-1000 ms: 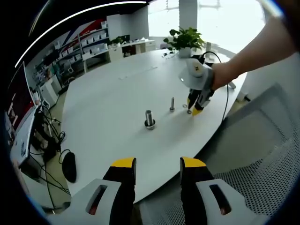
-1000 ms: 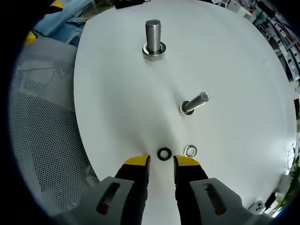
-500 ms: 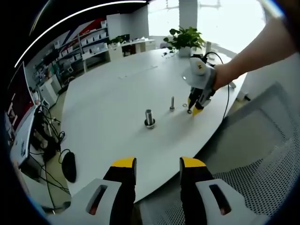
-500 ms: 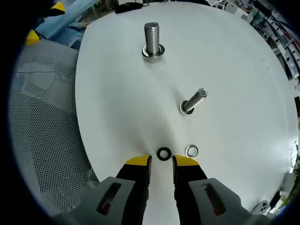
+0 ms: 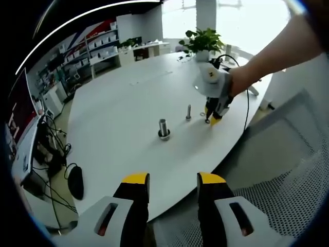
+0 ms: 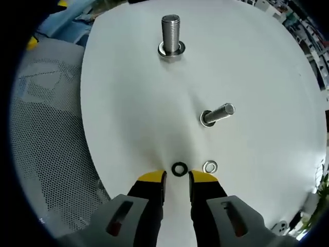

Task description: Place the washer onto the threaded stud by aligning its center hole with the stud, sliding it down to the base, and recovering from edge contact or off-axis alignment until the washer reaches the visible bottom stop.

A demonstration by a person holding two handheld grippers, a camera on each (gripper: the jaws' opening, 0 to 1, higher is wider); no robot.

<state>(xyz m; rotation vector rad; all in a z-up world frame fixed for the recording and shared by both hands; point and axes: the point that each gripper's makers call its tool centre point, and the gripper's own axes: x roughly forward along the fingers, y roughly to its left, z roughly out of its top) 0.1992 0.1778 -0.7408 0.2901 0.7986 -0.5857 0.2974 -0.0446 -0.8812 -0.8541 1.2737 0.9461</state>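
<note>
White desk [image 6: 128,103] surface carries a dark washer [image 6: 179,169], lying flat just ahead of the right tool [image 6: 176,177], whose jaws are parted and empty. Pickup is judged the step in hand; closing on the washer's rim, then carrying it to the small stud [image 6: 216,114], is called for. The left tool [image 5: 172,180] is held released, well back.

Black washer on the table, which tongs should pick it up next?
Right. Its open tongs sit just short of the black washer; the left tongs hang off the table edge, far away.
</note>
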